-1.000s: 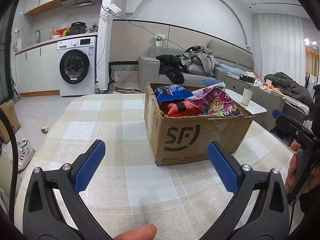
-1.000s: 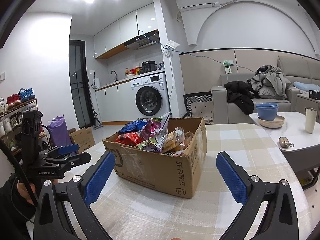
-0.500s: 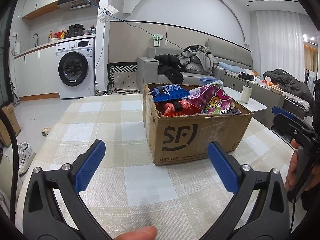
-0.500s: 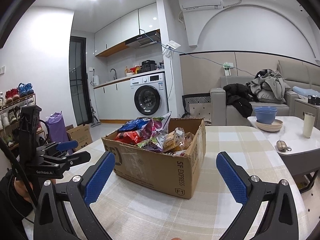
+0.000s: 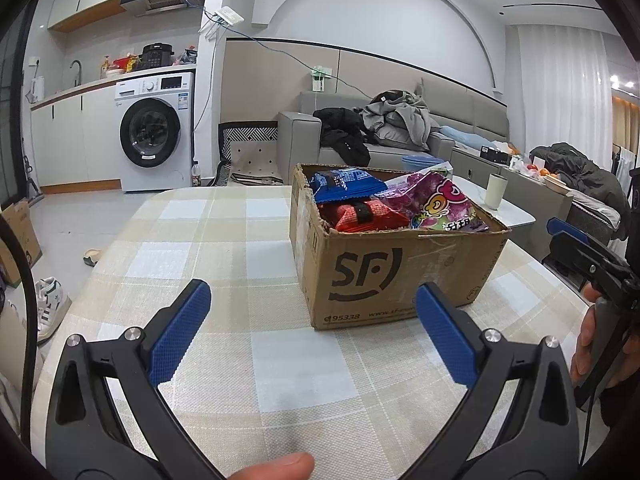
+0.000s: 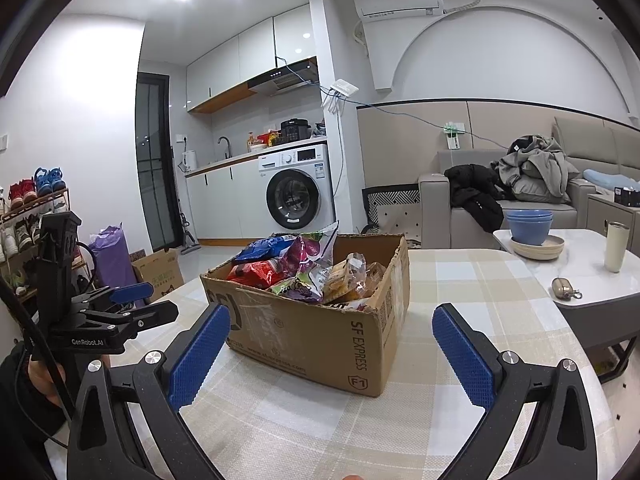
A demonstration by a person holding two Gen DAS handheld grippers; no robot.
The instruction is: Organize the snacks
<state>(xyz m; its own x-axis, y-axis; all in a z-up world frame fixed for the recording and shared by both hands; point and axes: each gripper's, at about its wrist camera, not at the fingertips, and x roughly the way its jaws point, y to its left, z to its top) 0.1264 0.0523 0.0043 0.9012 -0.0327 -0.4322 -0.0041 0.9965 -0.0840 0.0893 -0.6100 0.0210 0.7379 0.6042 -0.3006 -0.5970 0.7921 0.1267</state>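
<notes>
**Left wrist view: both tools hover before a full snack box**

One cardboard box (image 5: 400, 268) stands on the checked bench (image 5: 224, 240), heaped with at least four snack packets (image 5: 436, 204). Over the last second the box drew slightly nearer, nothing else. Left tool (image 5: 312, 320) and right tool (image 6: 330, 340) are both spread wide, holding nothing.

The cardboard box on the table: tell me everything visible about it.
The cardboard box is brown corrugated card, printed with a black SF logo on one side and SF EXPRESS on another. It stands upright on the checked tablecloth, top open, rim torn and dented. Snack packets fill it to the rim: a blue packet, a red one, a purple one. Neither gripper touches it.
</notes>
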